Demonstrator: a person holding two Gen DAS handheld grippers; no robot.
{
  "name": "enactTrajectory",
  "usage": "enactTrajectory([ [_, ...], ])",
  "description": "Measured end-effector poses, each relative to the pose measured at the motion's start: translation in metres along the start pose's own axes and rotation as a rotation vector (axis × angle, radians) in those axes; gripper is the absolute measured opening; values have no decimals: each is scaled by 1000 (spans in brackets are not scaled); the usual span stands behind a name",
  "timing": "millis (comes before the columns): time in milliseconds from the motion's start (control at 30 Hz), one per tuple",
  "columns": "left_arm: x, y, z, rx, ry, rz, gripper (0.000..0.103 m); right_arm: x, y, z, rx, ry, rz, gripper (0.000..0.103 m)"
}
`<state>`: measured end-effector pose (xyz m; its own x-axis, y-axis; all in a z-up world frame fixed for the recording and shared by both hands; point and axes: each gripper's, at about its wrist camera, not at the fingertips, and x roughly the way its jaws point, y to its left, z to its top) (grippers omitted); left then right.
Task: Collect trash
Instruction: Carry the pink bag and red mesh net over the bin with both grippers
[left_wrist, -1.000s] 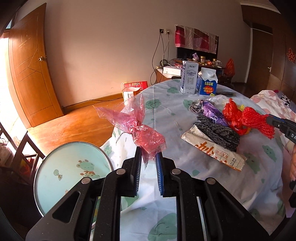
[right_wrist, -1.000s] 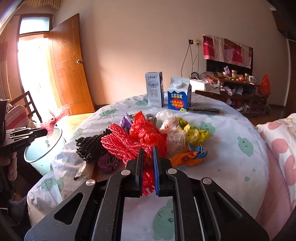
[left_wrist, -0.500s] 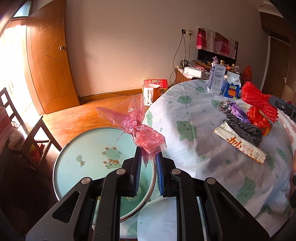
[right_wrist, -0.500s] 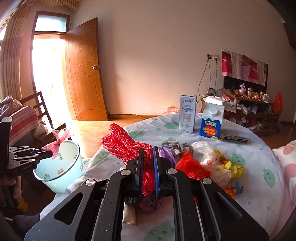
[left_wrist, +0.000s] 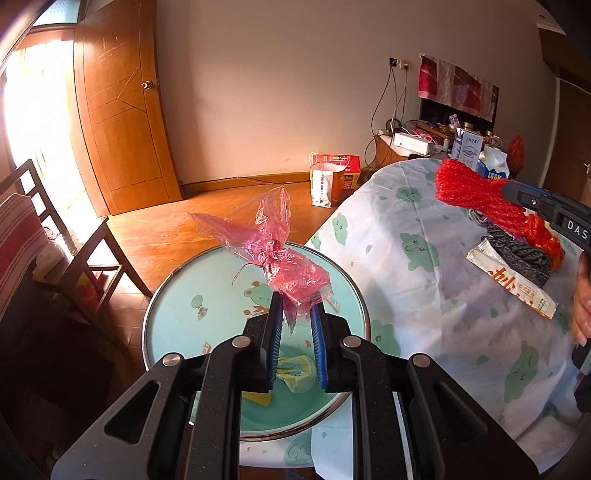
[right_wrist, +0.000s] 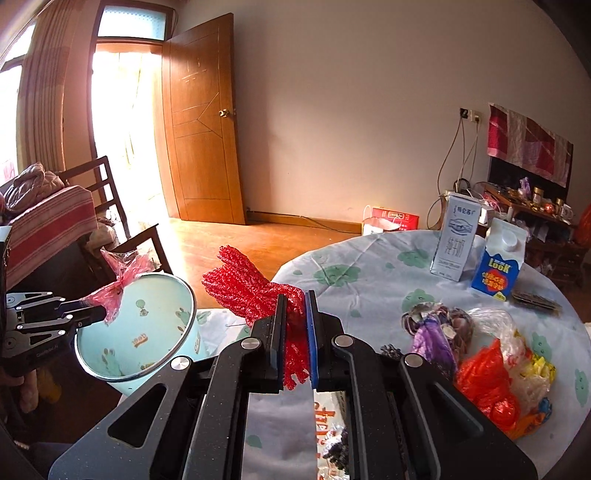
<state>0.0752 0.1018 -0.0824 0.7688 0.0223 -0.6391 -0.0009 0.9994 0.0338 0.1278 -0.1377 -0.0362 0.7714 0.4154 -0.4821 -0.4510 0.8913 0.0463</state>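
Both grippers swung off the table toward the bin vs 1 s ago: L gripper (left_wrist: 295, 310) was over the cloth edge w/ bin at lower left, now sits right over the bin (left_wrist: 166, 306) mouth; R gripper (right_wrist: 294, 302) was above the trash pile, now past the table's near-left edge, bin just beyond it. Edges/room: table (left_wrist: 424, 236) rim runs just right of bin, cloth hangs beside bin wall; bare wood floor (left_wrist: 207, 221) open behind bin, dark chair (left_wrist: 85, 254) near on its left. Yellow wrapper (left_wrist: 295, 373) already lies in bin bottom. Jaws: L nearly closed, pinching pink plastic wrap (left_wrist: 280, 258), wrap sticks up above bin opening. R nearly closed, clamped on red mesh net (right_wrist: 251, 291), net juts fwd toward bin rim, not over it yet. Remaining trash on table: black mesh (left_wrist: 524, 258), white snack pack (left_wrist: 513, 284), purple wrapper (right_wrist: 432, 339), orange bag (right_wrist: 487, 387). Milk cartons (right_wrist: 458, 240) upright at far edge.
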Motion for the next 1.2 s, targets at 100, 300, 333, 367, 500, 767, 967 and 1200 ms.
enactTrajectory([
  [100, 2, 4, -1, -5, 5, 13, 15, 12, 8, 3, -12, 11, 11, 10],
  [300, 3, 15, -2, -13, 14, 37, 15, 33, 23, 8, -46, 32, 29, 10],
  [333, 3, 17, -2, -14, 14, 42, 15, 36, 25, 9, -50, 34, 32, 10],
  [367, 3, 20, -2, -16, 14, 46, 15, 39, 27, 10, -54, 37, 36, 10],
  [500, 4, 28, -3, -27, 20, 59, 15, 50, 36, 14, -71, 46, 48, 10],
  [767, 4, 42, -5, -41, 33, 77, 15, 70, 54, 18, -108, 66, 76, 10],
  [967, 4, 47, -6, -44, 36, 89, 16, 82, 67, 18, -131, 81, 93, 10],
  [1200, 5, 52, -7, -45, 49, 106, 16, 90, 78, 17, -159, 92, 109, 10],
])
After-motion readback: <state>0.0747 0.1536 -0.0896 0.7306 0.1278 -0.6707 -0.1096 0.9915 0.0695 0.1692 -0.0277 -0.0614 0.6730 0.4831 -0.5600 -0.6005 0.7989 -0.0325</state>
